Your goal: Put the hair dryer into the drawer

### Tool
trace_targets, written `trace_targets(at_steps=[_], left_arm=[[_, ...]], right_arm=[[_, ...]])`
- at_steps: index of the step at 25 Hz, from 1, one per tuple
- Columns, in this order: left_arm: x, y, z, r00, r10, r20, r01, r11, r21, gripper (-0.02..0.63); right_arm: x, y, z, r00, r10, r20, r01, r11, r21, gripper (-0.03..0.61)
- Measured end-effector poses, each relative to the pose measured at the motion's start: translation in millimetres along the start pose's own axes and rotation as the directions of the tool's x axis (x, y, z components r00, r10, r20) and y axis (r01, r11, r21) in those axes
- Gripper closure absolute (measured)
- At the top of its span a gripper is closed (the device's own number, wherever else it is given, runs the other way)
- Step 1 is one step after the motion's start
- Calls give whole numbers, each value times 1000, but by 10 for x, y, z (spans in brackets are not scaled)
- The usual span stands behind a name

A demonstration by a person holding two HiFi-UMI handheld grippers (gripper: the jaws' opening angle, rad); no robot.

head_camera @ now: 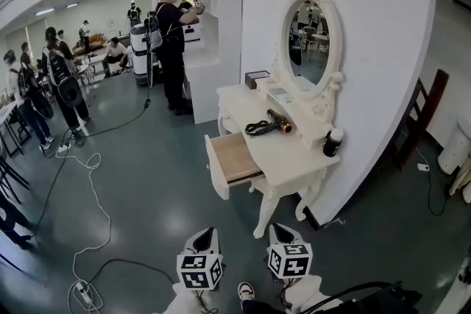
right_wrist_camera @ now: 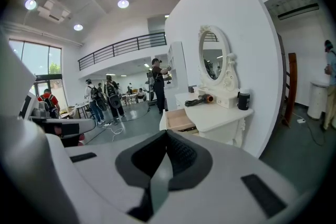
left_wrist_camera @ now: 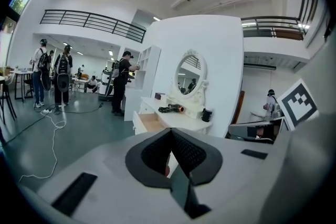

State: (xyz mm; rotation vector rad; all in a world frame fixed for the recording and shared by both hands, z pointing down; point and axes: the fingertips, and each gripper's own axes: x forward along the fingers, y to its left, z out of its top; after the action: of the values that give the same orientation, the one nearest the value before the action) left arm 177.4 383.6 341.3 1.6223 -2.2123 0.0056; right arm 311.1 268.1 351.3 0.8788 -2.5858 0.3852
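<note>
A black hair dryer (head_camera: 274, 124) with a copper-coloured nozzle and a coiled cord lies on top of a white dressing table (head_camera: 291, 158); it also shows small in the left gripper view (left_wrist_camera: 171, 108) and the right gripper view (right_wrist_camera: 200, 100). The table's drawer (head_camera: 232, 158) stands pulled out, its wooden bottom bare. My left gripper (head_camera: 204, 239) and right gripper (head_camera: 282, 234) are both shut with nothing in them, low in the head view, well short of the table. Their jaws meet in the gripper views (left_wrist_camera: 169, 152) (right_wrist_camera: 165, 150).
An oval mirror (head_camera: 308, 40) stands on the table, with a black jar (head_camera: 333, 142) at the near end and a dark box (head_camera: 257, 79) at the far end. A white cable (head_camera: 94, 195) runs over the grey floor. Several people (head_camera: 171, 44) stand farther back. A wooden chair (head_camera: 419, 118) is at the right.
</note>
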Motion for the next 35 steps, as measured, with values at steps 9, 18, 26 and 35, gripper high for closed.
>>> trace_targets(at_steps=[9,18,26,35], left_arm=[[670,87,242,1000,8,-8,-7,1000,20,620],[1230,232,532,1000,23,6,-23,999,28,620],[1755,273,686,1000,10,5,-10,1000,30,620],[2140,380,753,1000,-4,-1,4,1000,7,620]], right_arm=[[598,-302,261,1000,0,-17,0,1000,6,517],[1152,-499,583,1000,5,-22,-5,1000,-9,517],[1560,-702,792,1000,1,-31,-1,1000,-23,517],[1816,-856,852,999,-13,-47,12,1000,-25,517]])
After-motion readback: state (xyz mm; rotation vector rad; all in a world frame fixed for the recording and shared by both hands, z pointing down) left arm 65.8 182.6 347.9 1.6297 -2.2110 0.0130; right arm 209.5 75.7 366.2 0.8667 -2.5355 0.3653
